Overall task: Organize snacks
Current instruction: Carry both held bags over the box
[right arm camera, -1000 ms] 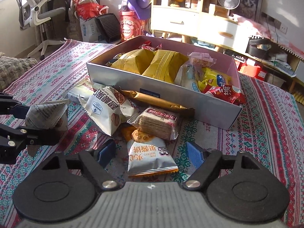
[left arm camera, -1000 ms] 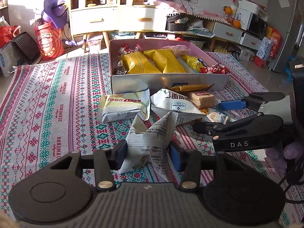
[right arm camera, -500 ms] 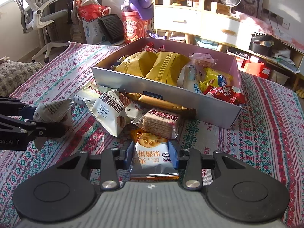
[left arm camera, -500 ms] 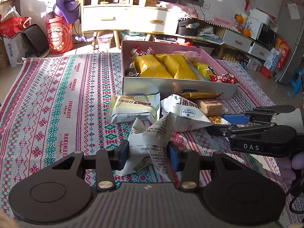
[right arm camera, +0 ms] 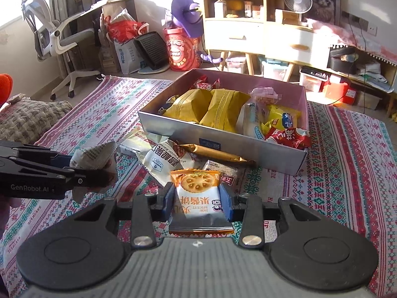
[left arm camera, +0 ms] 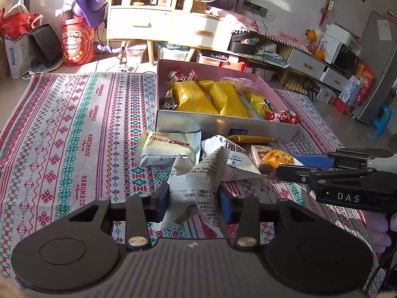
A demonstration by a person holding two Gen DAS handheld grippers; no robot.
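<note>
Left claw: blue pads pressed into both sides of a crumpled white snack packet covered in small black print. Jaws narrow and closing further onto it; the wrapper buckles and folds between the pads. The packet hangs above the striped red, green and white woven cloth that covers the surface.

Right claw: jaws drawn in to a narrow gap, clamped on an orange-and-white jam biscuit packet with a round biscuit printed on its top. The pads grip its two long sides; the packet's orange ends stick out ahead of and behind the fingers. It looks clear of the cloth, though I cannot be certain.

From the left claw's view the right claw shows side-on at the right, with a pale purple gloved hand at its grip.

Open rectangular silver-walled box with pink inner sides sits on the cloth beyond both claws. Inside: two large yellow foil bags, small red sachets, a yellow packet and a clear wrapper.

Loose on the cloth just in front of the box's near wall: a cream pillow pack with a red label, a white bag with bold dark characters, a long gold stick pack and a clear pack of brown crackers.
</note>
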